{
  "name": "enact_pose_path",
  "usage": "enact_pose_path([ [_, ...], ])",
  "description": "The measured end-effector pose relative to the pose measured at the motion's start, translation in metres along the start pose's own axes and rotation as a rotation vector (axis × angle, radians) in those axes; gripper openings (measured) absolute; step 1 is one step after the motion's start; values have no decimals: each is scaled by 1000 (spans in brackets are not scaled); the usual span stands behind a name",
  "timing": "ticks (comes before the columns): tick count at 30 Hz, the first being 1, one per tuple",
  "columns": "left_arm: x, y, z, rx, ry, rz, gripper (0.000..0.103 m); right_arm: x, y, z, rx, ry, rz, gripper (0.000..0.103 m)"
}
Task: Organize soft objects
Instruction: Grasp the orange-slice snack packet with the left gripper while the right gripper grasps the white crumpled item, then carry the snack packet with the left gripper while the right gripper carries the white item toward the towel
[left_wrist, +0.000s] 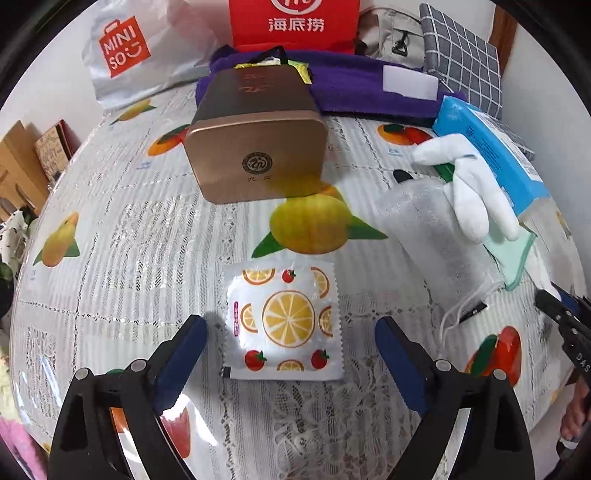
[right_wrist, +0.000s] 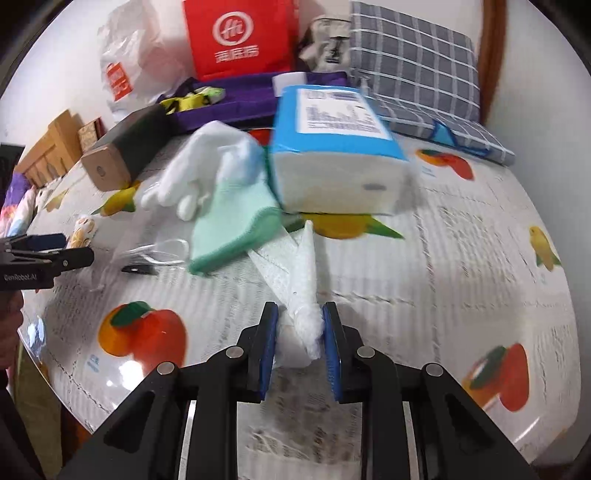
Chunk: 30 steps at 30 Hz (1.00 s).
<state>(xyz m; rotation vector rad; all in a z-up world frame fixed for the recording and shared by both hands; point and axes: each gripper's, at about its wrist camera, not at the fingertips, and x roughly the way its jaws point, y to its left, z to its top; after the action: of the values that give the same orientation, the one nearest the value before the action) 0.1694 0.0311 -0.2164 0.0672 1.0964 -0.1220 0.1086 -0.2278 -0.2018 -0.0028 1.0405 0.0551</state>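
Note:
A square fruit-print sachet (left_wrist: 284, 321) lies flat on the tablecloth. My left gripper (left_wrist: 291, 326) stands wide open around it, one blue pad on each side, neither touching it. In the right wrist view my right gripper (right_wrist: 301, 314) is shut on the bunched end of a white tissue (right_wrist: 301, 266), which trails back toward a blue tissue pack (right_wrist: 332, 147). A mint green cloth (right_wrist: 236, 225) and a white plush glove (right_wrist: 192, 173) lie just left of the pack. The plush glove (left_wrist: 469, 184) also shows at the right of the left wrist view.
A bronze tin (left_wrist: 255, 147) lies on its side behind the sachet. Behind it are a purple towel (left_wrist: 351, 92), a red bag (left_wrist: 295, 22), a Miniso bag (left_wrist: 122, 48) and a grey checked cushion (right_wrist: 413, 74). A clear plastic bag (left_wrist: 424, 229) lies right of the sachet.

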Motion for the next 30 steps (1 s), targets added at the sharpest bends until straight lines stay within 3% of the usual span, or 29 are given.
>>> enact_pose_path([
  [1, -1, -1, 0, -8, -9, 13, 86, -1, -7, -2, 20, -7, -3, 25],
  [3, -4, 0, 0, -23, -28, 28, 65, -1, -11, -3, 30, -11, -2, 25],
  [9, -9, -2, 2, -12, -41, 17, 36, -1, -14, -3, 51, -20, -7, 25],
  [15, -11, -9, 2, -5, -27, -11, 26, -2, -14, -4, 60, -19, -6, 25],
  [19, -16, -6, 2, -43, -7, -89, 26, -7, -19, -2, 76, -15, 7, 24],
  [30, -39, -8, 6, -67, -42, -117, 26, -37, -27, 15, 88, -64, 39, 24],
])
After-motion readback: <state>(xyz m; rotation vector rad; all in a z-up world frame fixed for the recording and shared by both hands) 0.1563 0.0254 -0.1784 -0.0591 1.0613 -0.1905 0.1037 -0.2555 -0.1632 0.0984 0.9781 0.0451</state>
